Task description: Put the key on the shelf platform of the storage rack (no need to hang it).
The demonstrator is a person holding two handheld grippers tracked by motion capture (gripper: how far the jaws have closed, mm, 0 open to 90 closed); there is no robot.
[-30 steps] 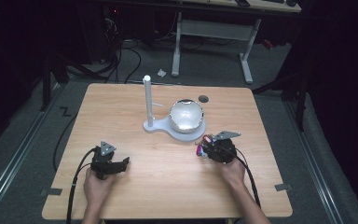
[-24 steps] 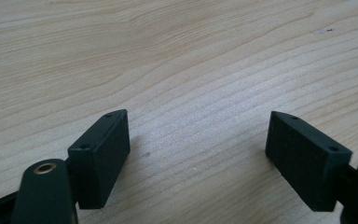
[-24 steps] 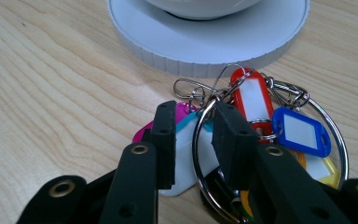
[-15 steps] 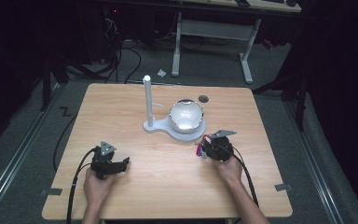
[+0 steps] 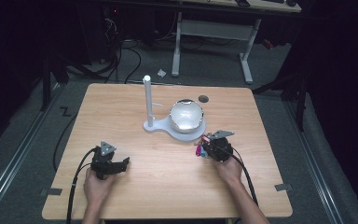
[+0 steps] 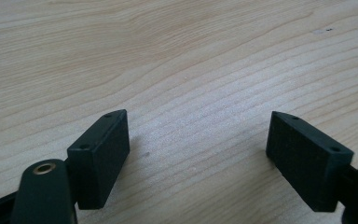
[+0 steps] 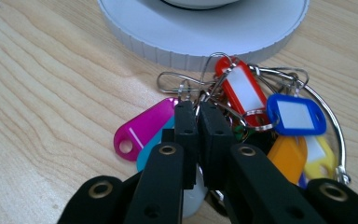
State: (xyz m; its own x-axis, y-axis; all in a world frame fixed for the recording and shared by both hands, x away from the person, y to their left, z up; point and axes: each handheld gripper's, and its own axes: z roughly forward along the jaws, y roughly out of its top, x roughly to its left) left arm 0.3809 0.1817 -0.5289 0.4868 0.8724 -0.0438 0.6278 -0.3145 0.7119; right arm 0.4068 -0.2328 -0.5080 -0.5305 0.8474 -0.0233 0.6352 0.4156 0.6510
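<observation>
- While my right gripper [image 7: 198,109] sits low on the table [image 5: 168,182], its jaws have just been closing and now stand pressed together in the middle of the bunch of key tags [image 7: 242,121]; whether a ring or tag is pinched between the pads I cannot tell.
- The bunch lies on the wood just in front of the white stand base [image 7: 205,32], its wire loops almost touching the ribbed rim, with pink, red, blue, orange and yellow tags fanned around my jaws.
- In the high view the bunch [image 5: 200,145] lies by the near right side of that base, under the shiny round bowl [image 5: 185,115].
- The white post [image 5: 148,100] rises at the base's left end.
- Bare wood runs between my right gripper [image 5: 208,148] and the table's right and near edges.
- My left gripper [image 6: 198,154] rests released, jaws wide apart with only bare wood between them.
- It [image 5: 114,164] sits near the front left, well apart from the stand, with open tabletop between my two hands.
</observation>
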